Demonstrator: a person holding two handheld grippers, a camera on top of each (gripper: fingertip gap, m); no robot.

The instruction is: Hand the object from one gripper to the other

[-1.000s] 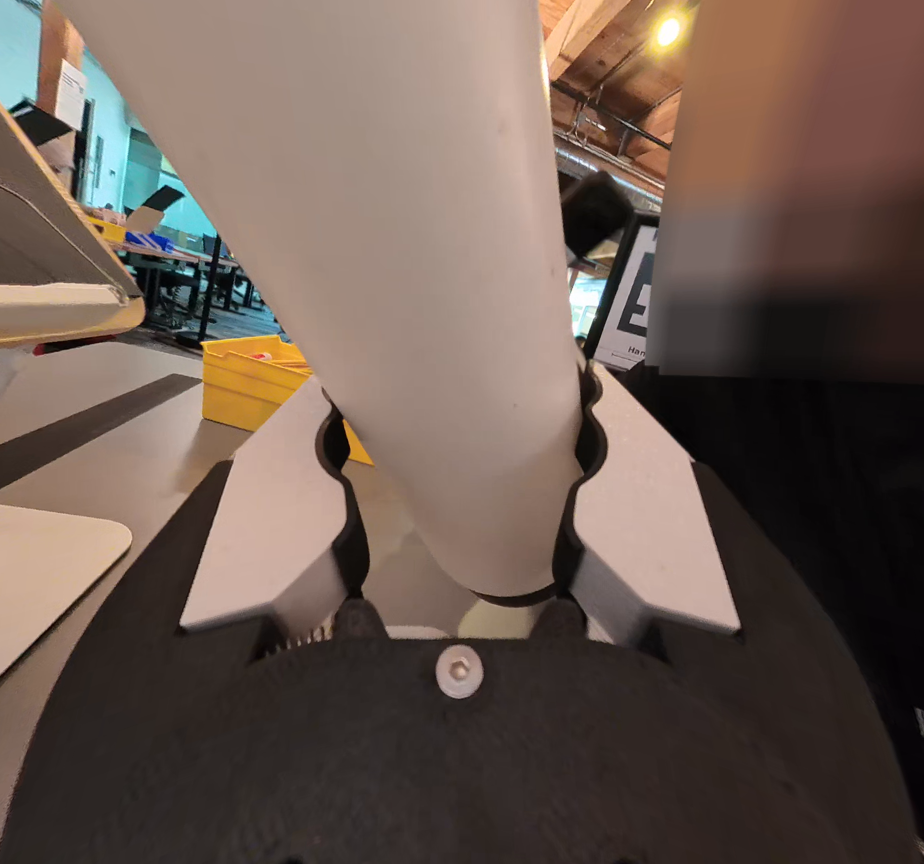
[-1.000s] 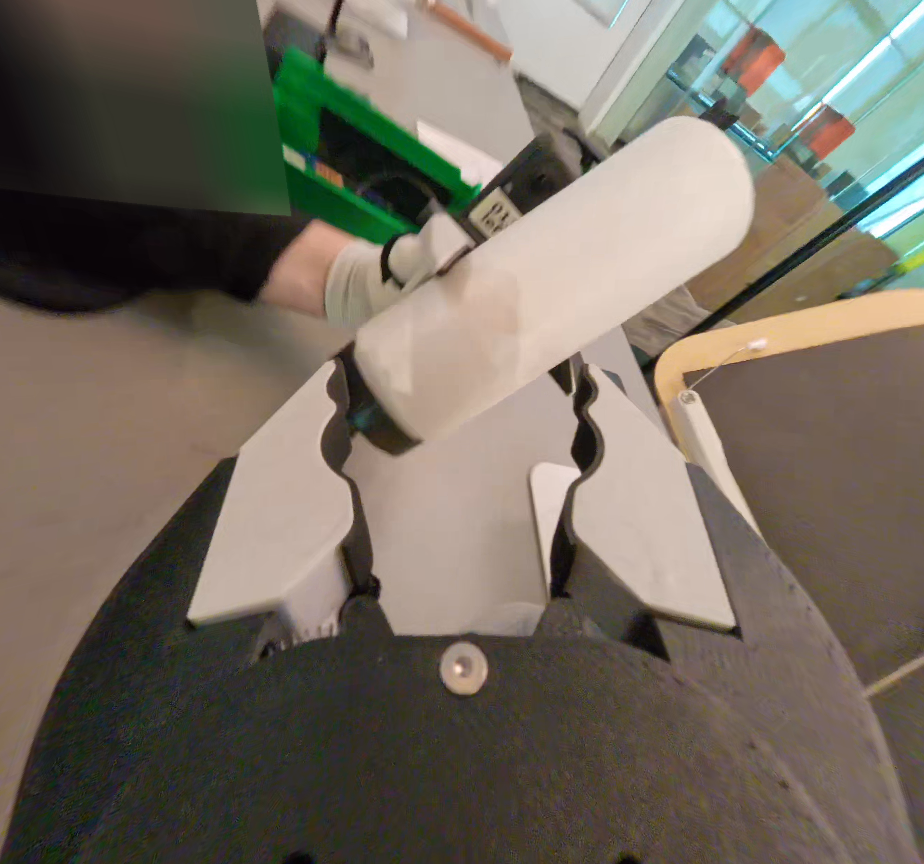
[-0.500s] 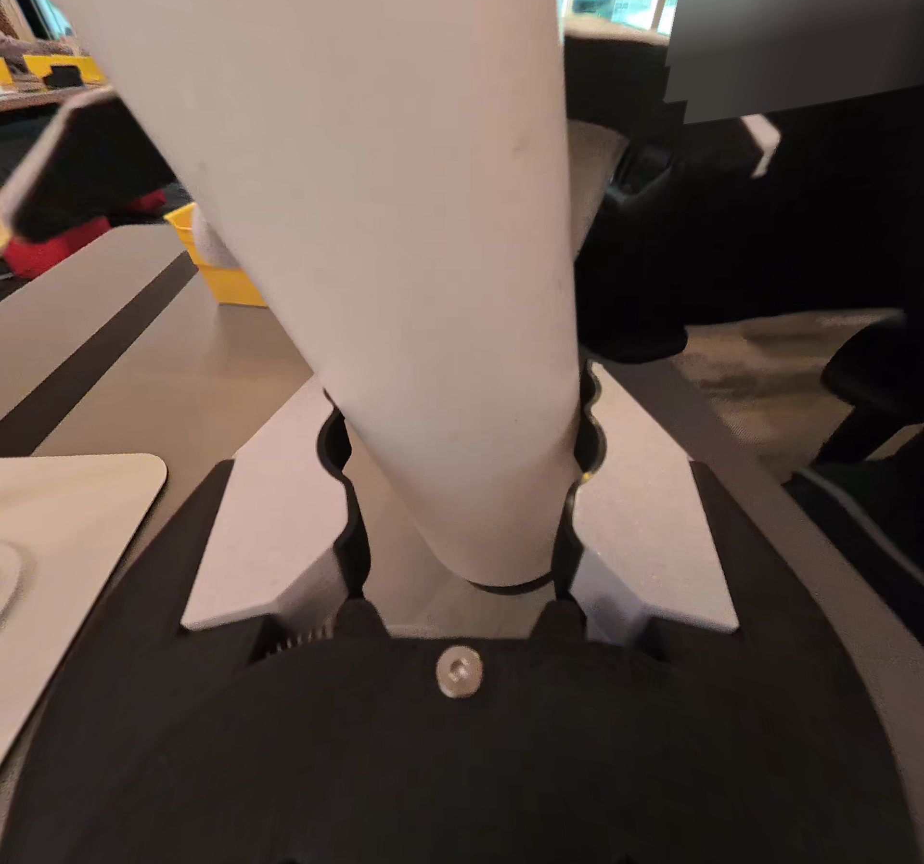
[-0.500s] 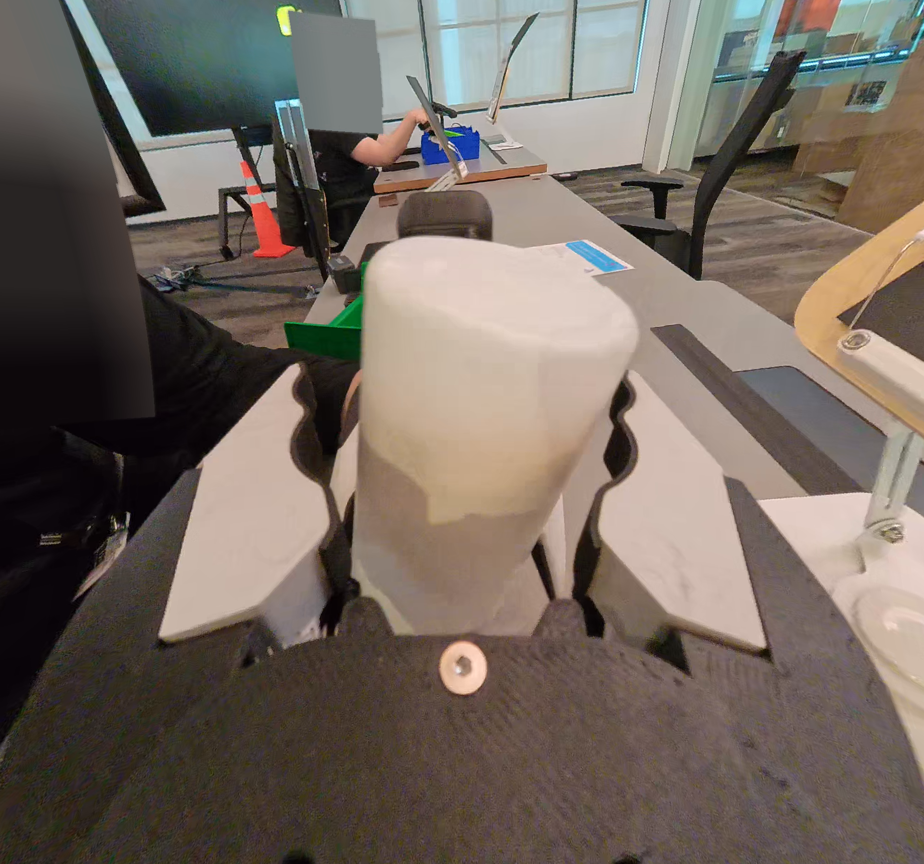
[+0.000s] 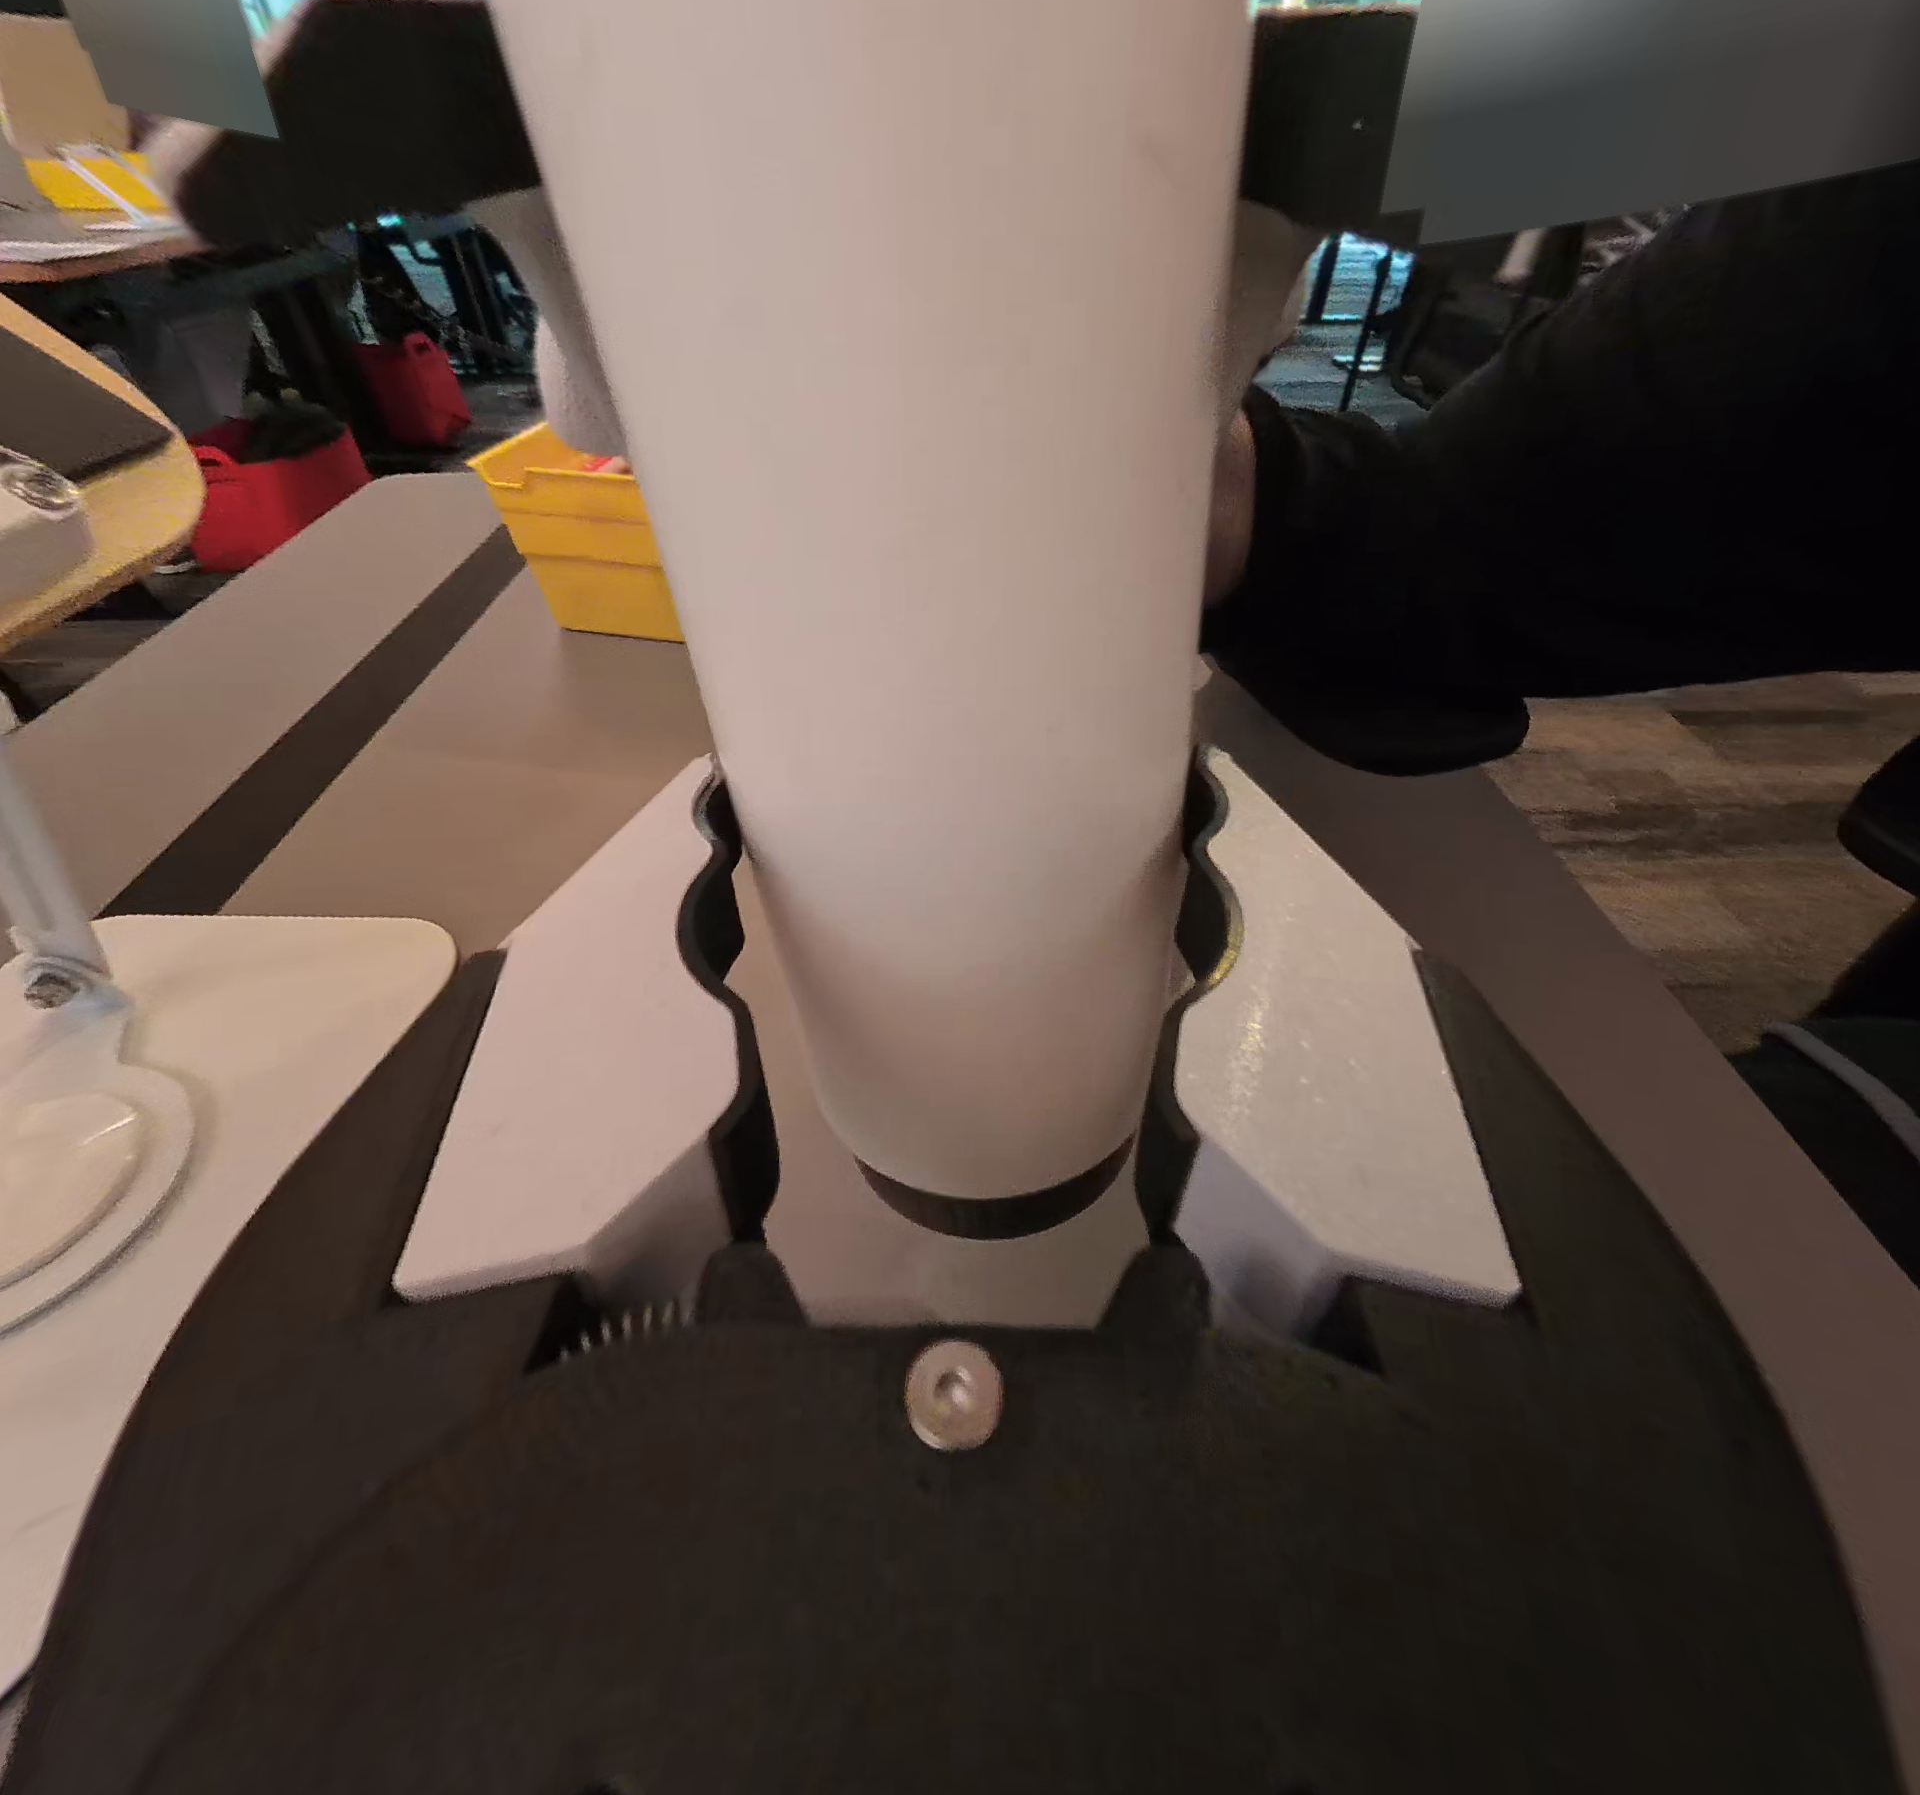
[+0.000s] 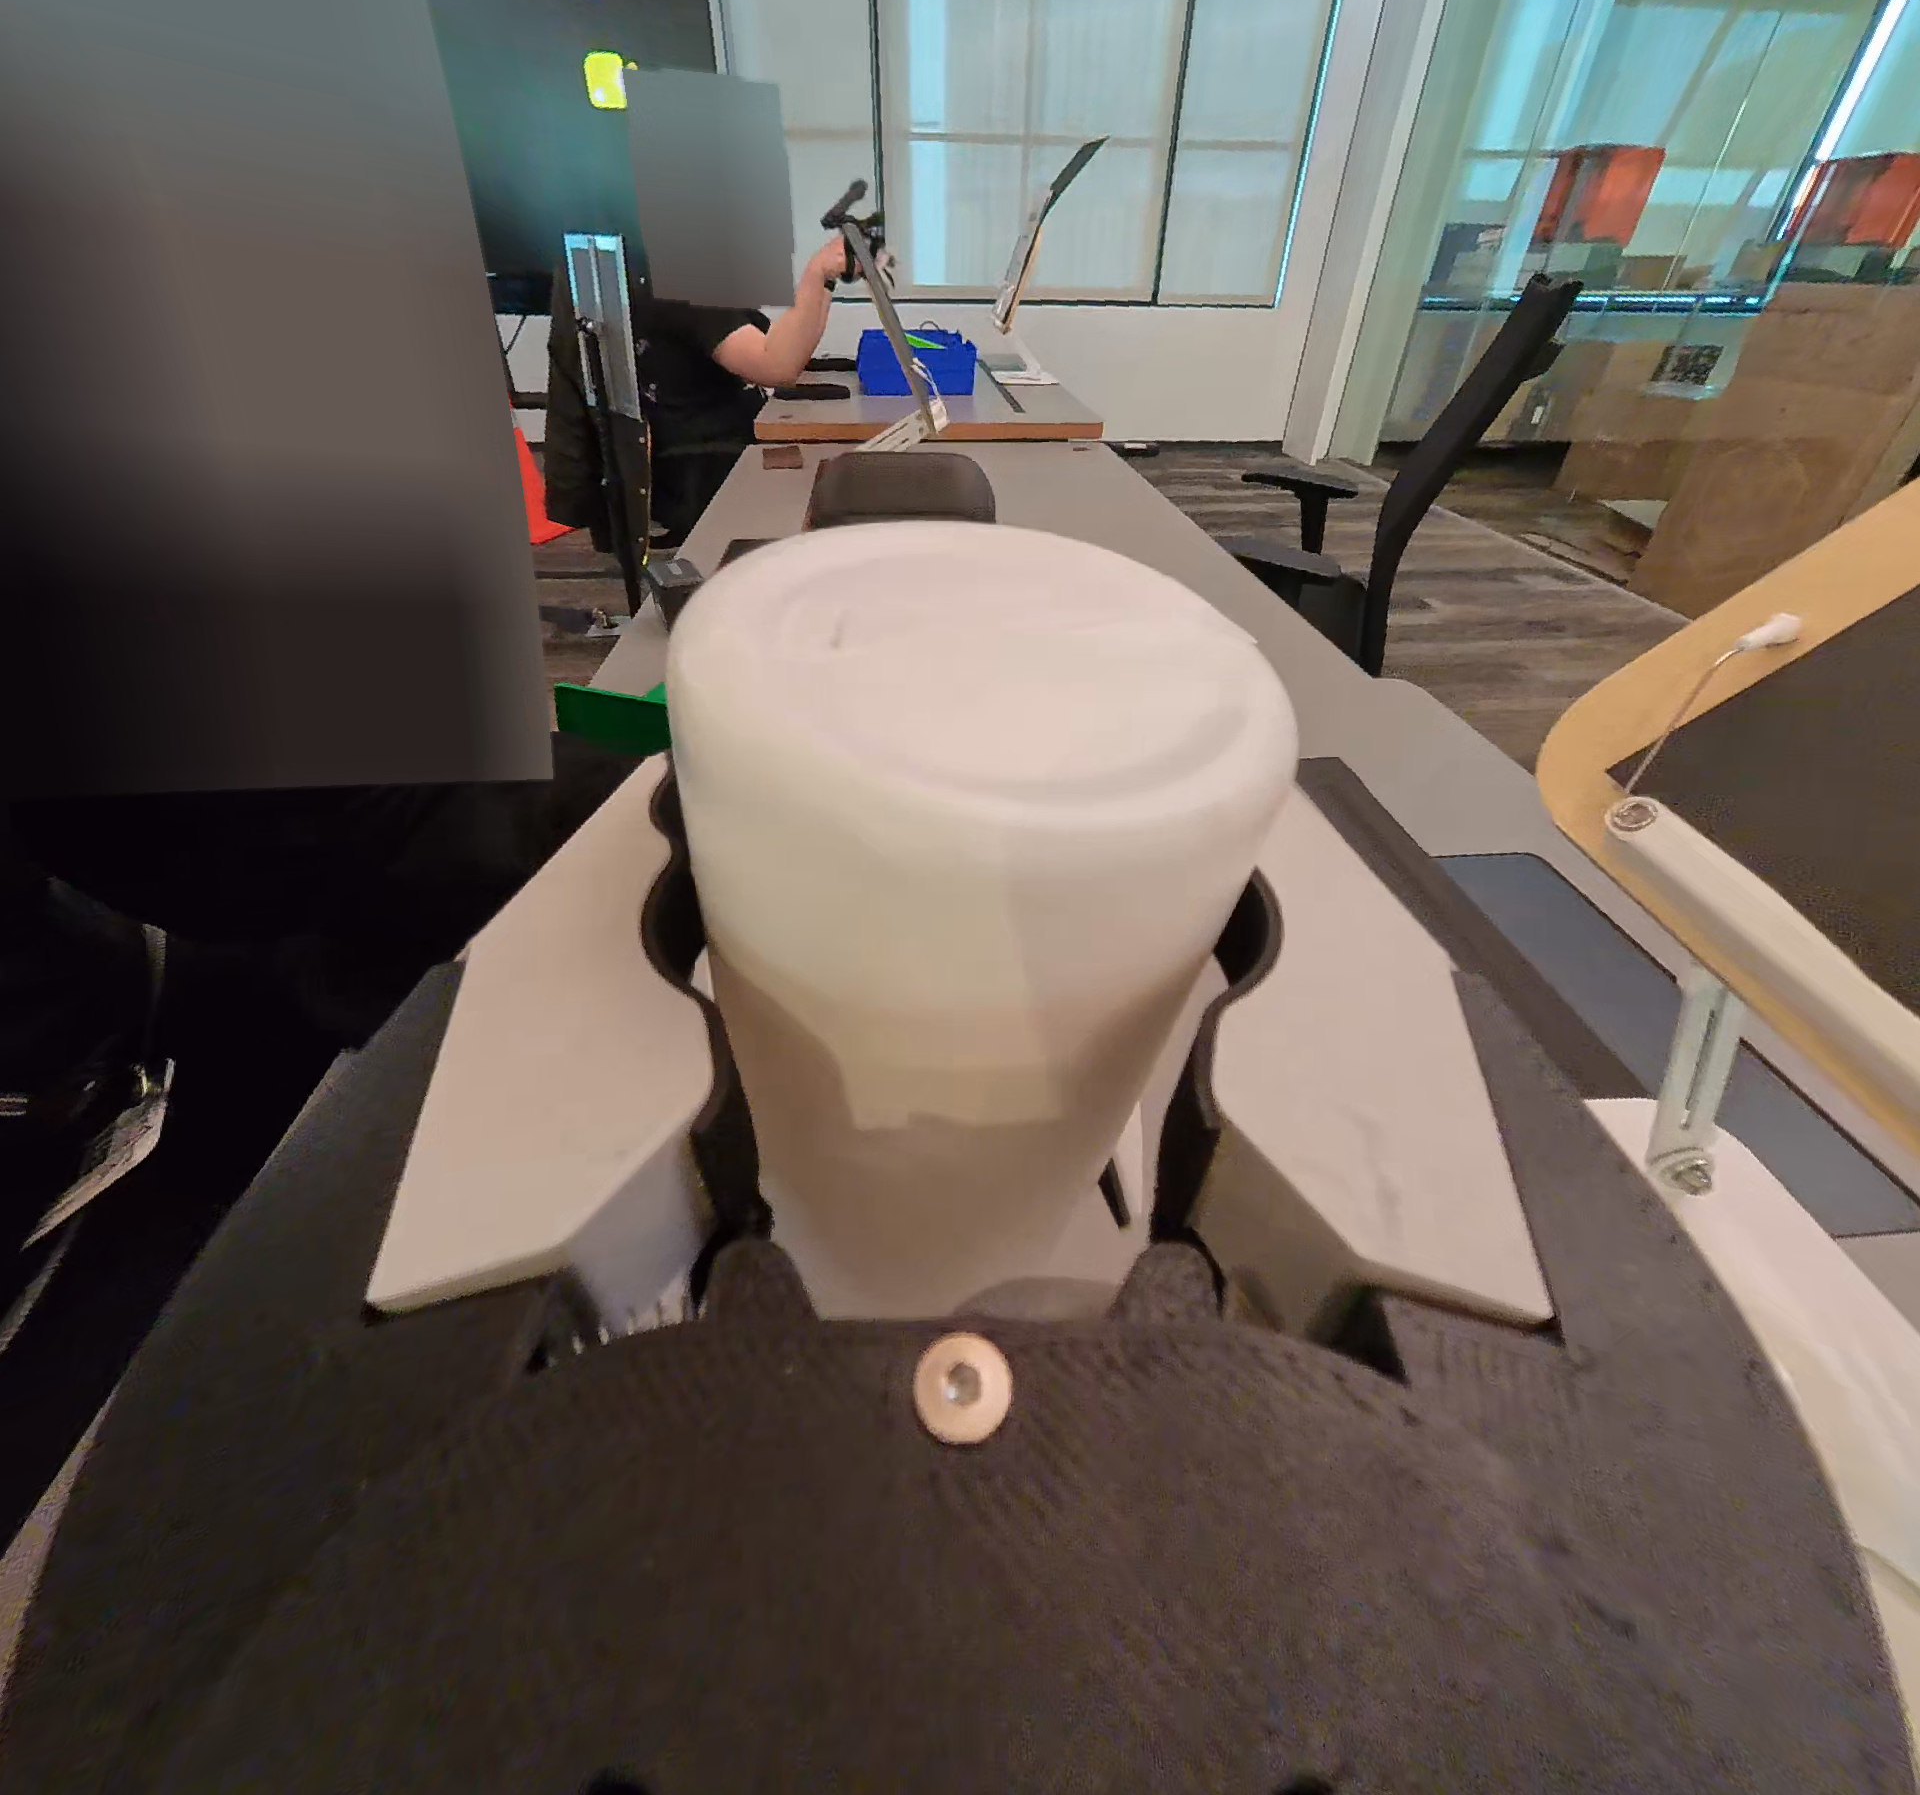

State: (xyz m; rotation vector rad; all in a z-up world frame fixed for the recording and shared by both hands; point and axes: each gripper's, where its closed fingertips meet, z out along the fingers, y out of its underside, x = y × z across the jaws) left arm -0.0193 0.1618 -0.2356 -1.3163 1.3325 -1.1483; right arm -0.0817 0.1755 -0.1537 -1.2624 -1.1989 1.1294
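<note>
The white bottle [image 5: 914, 498] stands in the air above the grey desk [image 5: 436, 727], held at both ends. The left gripper [image 5: 961, 966] has its jaws closed on the lower end, just above the dark band at the base. The right gripper [image 6: 961, 966] has its jaws pressed against the upper end, near the flat cap (how firmly, I cannot tell).

The bottle [image 6: 977, 810] looks rigid, smooth and probably light, so it will not crush but may slip or swivel. The straight wall nested in the scalloped notches looks like the safest hold.
</note>
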